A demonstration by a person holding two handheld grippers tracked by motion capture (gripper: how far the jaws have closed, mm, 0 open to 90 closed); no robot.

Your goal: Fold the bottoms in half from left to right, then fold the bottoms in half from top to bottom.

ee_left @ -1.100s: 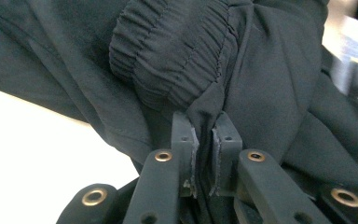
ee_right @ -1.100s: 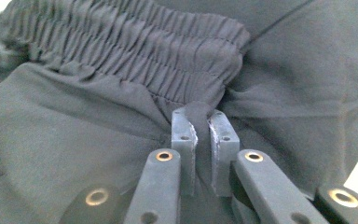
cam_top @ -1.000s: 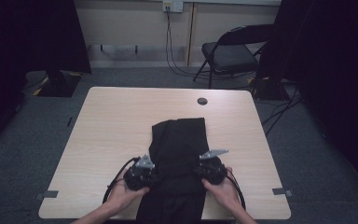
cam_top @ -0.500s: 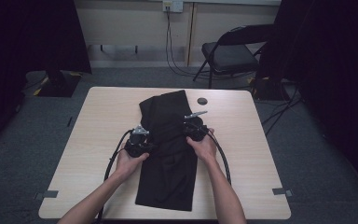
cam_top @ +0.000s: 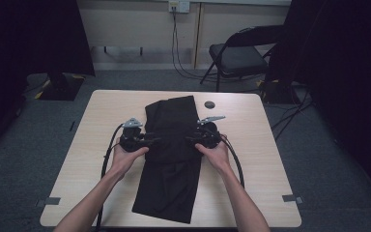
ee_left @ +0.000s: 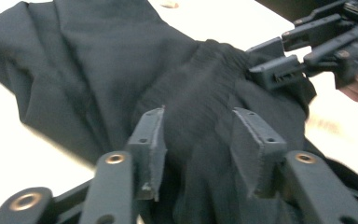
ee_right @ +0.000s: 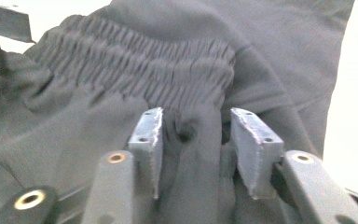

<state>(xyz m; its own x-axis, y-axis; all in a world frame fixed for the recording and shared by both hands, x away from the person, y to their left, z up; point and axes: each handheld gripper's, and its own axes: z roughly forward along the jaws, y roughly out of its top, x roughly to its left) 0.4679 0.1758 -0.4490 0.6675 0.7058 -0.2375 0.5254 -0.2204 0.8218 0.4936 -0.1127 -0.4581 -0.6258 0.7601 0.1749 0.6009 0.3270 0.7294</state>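
A person at a light wooden table [cam_top: 77,159] works a black garment [cam_top: 171,145] – what looks like a pair of trousers with an elastic waistband [ee_right: 140,60] – using a hand-held gripper on either side of it. The garment lies lengthwise down the middle of the table, its far part folded over near a small dark round disc [cam_top: 209,104] on the tabletop, its near end reaching almost to the table's front edge.

The left gripper [cam_top: 145,141] sits at the garment's left edge, about halfway along its length, and the right gripper [cam_top: 193,140] faces it from the right edge. Both have just been opening their jaws. In the left gripper view the two pads stand apart with a bunched ridge of black cloth rising between them, the cloth no longer pinched; the other gripper shows at the upper right, its tip at the gathered band. In the right gripper view the jaws likewise stand released, a fold of the fabric just below the ruched waistband lying loosely in the gap – the pads are beside it rather than pressing on it.

Cables trail from each gripper back along the person's forearms. Beyond the table, a dark folding chair [cam_top: 236,55] stands on the grey carpet by the wall.
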